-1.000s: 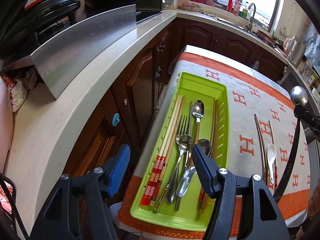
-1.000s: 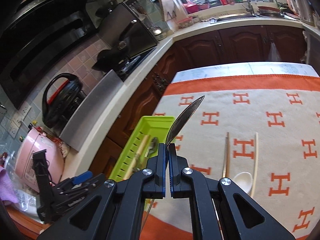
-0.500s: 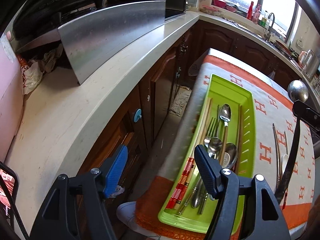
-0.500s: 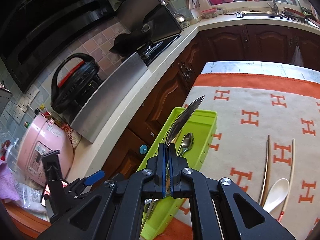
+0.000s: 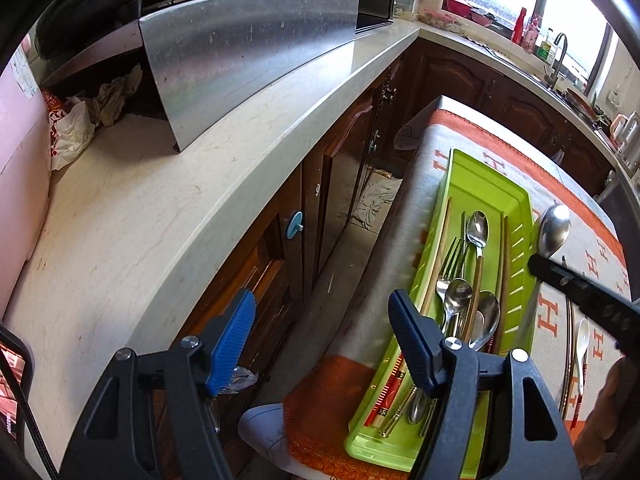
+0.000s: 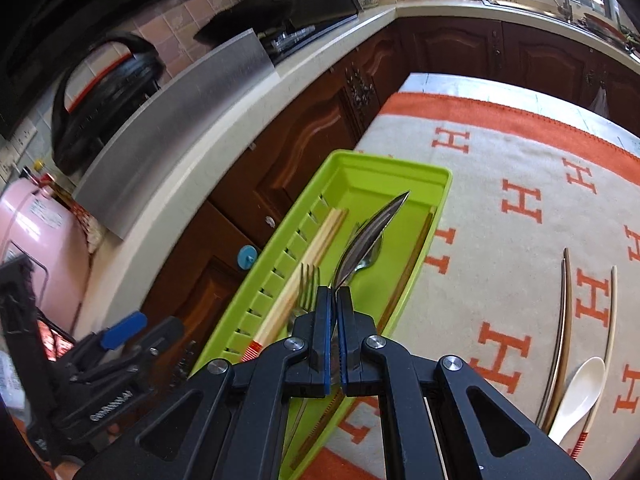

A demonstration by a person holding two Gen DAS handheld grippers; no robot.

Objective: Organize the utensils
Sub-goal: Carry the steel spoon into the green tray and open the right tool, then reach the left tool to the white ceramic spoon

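My right gripper [image 6: 334,296] is shut on the handle of a steel spoon [image 6: 372,232], whose bowl points away, tilted on edge above the green tray [image 6: 400,168]. The left wrist view shows that spoon [image 5: 554,230] over the tray's right wall. Inside the tray [image 5: 480,184] lie forks [image 5: 448,264], spoons [image 5: 478,228] and chopsticks [image 5: 438,248]. My left gripper [image 5: 320,312] stands open with nothing in it, left of the tray over the gap between table and cabinets. A white ceramic spoon [image 6: 580,392] and loose chopsticks [image 6: 564,320] lie on the cloth to the right.
The table wears an orange and white H-patterned cloth [image 6: 500,152]. A pale stone counter [image 5: 160,220] with a steel panel [image 5: 240,52] runs along the left above brown cabinets [image 5: 340,168]. A pink appliance [image 6: 32,240] stands at the far left. Floor shows between cabinets and table.
My right gripper carried the spoon left and down, from over the cloth to above the tray. My left gripper drifted left off the tray toward the cabinets.
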